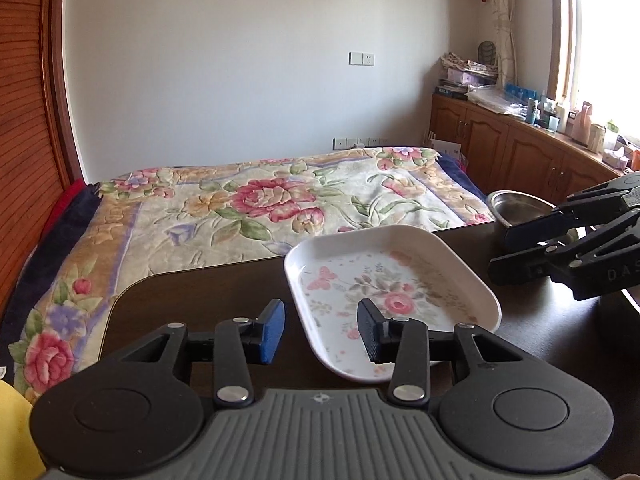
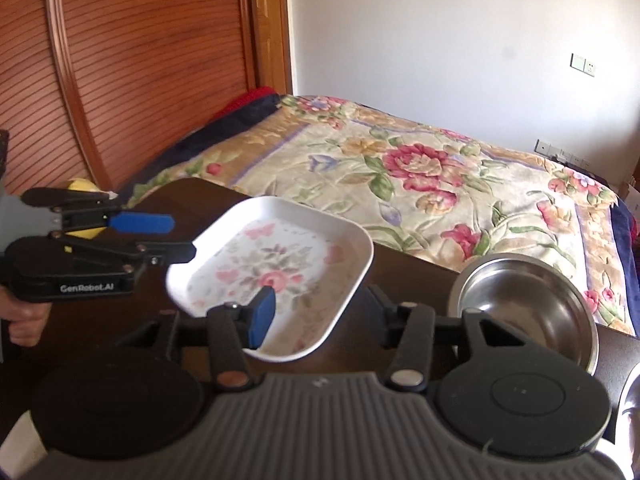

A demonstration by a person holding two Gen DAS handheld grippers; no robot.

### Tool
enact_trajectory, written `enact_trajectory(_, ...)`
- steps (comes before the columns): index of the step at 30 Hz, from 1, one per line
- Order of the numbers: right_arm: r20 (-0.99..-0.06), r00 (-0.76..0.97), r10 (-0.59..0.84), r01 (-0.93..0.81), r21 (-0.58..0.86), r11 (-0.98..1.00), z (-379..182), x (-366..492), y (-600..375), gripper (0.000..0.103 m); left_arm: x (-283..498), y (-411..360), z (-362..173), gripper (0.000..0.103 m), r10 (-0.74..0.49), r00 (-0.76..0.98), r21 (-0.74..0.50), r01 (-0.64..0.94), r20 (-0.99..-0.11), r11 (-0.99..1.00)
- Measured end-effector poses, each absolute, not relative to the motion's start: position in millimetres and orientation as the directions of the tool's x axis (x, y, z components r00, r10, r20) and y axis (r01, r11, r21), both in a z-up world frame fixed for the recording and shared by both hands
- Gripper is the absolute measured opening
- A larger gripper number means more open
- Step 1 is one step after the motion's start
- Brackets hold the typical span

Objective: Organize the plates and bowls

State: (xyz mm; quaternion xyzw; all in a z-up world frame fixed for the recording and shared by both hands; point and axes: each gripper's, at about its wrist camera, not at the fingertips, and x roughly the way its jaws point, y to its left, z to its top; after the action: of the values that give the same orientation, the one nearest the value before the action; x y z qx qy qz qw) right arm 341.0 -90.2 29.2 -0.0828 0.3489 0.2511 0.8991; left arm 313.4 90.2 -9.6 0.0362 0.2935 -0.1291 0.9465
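Spread wide and gripping nothing, the left gripper (image 1: 321, 330) hovers at the near rim of the floral plate (image 1: 394, 284), which sits tilted on the dark bench (image 1: 208, 292). At two o'clock, the right gripper (image 1: 502, 254) is likewise released, just beside the steel bowl (image 2: 532, 300). Beyond, at twelve o'clock, lies the flowered bed (image 1: 256, 208).

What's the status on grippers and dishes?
Left gripper open, at tray rim. Right gripper open, empty. Steel bowl beside tray, on table. Nothing blocking.
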Motion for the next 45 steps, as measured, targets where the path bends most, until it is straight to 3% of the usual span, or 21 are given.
enact_trajectory(2, -0.674, 0.627, 0.39, -0.508, 0.026, 0.861, 28, 347, -88, 0.058, 319, 92, -12, 0.043, -0.226, 0.786, -0.017, 0.264, -0.575, 0.964)
enact_trajectory(10, -0.723, 0.588, 0.364, -0.487, 0.043, 0.872, 17, 375, -82, 0.058, 335, 90, -21, 0.041, -0.232, 0.762, -0.031, 0.268, -0.605, 0.963)
enact_trajectory(12, -0.735, 0.577, 0.356, -0.48, 0.048, 0.876, 15, 381, -83, 0.054, 338, 89, -22, 0.038, -0.231, 0.756, -0.029, 0.271, -0.612, 0.962)
enact_trajectory(14, -0.747, 0.567, 0.348, -0.48, 0.043, 0.876, 14, 384, -83, 0.041, 339, 89, -24, 0.033, -0.23, 0.752, -0.028, 0.271, -0.618, 0.962)
enact_trajectory(19, -0.767, 0.547, 0.337, -0.485, 0.038, 0.874, 12, 393, -84, 0.03, 342, 90, -26, 0.027, -0.232, 0.745, -0.034, 0.271, -0.626, 0.962)
enact_trajectory(33, -0.826, 0.424, 0.37, -0.542, 0.096, 0.835, 5, 404, -80, 0.022, 344, 92, -31, 0.02, -0.248, 0.733, -0.037, 0.291, -0.633, 0.956)
enact_trajectory(37, -0.822, 0.431, 0.371, -0.536, 0.098, 0.839, 4, 400, -80, 0.016, 345, 96, -32, 0.019, -0.252, 0.73, -0.056, 0.282, -0.635, 0.958)
enact_trajectory(45, -0.803, 0.418, 0.424, -0.543, 0.153, 0.826, 10, 384, -80, 0.016, 332, 103, -25, 0.019, -0.23, 0.735, -0.047, 0.261, -0.638, 0.964)
